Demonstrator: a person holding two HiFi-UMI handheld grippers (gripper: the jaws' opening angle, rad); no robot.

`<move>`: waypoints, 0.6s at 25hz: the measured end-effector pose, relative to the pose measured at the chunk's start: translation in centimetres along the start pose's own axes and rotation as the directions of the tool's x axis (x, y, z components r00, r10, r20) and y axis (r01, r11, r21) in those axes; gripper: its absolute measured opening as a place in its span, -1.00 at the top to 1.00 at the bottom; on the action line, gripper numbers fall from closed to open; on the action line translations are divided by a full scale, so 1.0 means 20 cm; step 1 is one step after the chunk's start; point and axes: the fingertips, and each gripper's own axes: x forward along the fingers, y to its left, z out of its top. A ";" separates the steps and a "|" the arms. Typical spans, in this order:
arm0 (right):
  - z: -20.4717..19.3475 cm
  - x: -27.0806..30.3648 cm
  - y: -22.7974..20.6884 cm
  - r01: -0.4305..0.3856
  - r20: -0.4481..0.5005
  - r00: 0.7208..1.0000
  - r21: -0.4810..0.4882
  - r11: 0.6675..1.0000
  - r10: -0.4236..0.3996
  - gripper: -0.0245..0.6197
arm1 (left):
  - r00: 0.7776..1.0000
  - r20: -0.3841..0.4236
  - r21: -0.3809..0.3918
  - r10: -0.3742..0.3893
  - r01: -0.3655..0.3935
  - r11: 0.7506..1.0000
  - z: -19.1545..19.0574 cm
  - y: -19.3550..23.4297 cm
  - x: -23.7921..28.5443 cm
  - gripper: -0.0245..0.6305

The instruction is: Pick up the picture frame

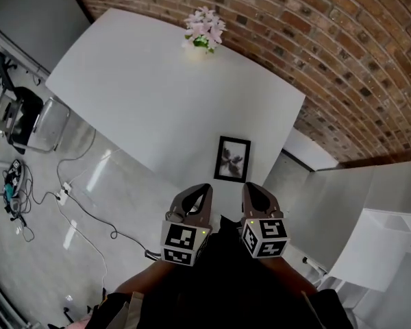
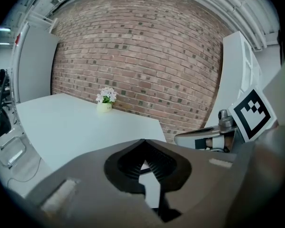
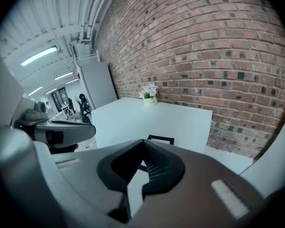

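Note:
A black picture frame (image 1: 232,159) with a dark print lies flat on the white table (image 1: 157,94), close to its near edge. Both grippers hover side by side just short of that edge, each with its jaws together and nothing between them. My left gripper (image 1: 205,186) is a little left of the frame and my right gripper (image 1: 248,186) is just below its near right corner. In the right gripper view the frame's (image 3: 160,139) far edge shows just above the shut right gripper (image 3: 143,143). In the left gripper view the left gripper's (image 2: 142,142) own jaws hide the frame.
A small pot of pink flowers (image 1: 205,33) stands at the table's far edge against the brick wall (image 1: 342,53). Chairs (image 1: 27,118) and floor cables (image 1: 61,197) lie to the left. White shelving (image 1: 377,245) stands to the right.

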 end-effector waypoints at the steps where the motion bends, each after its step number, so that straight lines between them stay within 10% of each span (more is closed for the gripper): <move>1: -0.01 0.03 -0.02 -0.003 -0.013 1.000 0.003 1.000 0.003 0.92 | 1.000 -0.013 -0.010 0.010 -0.010 1.000 -0.01 0.01 0.03 0.93; 15: -0.20 0.33 -0.23 0.002 -0.175 0.984 0.078 0.997 0.012 0.79 | 0.984 -0.178 -0.058 0.027 -0.038 0.998 -0.23 0.10 0.41 0.84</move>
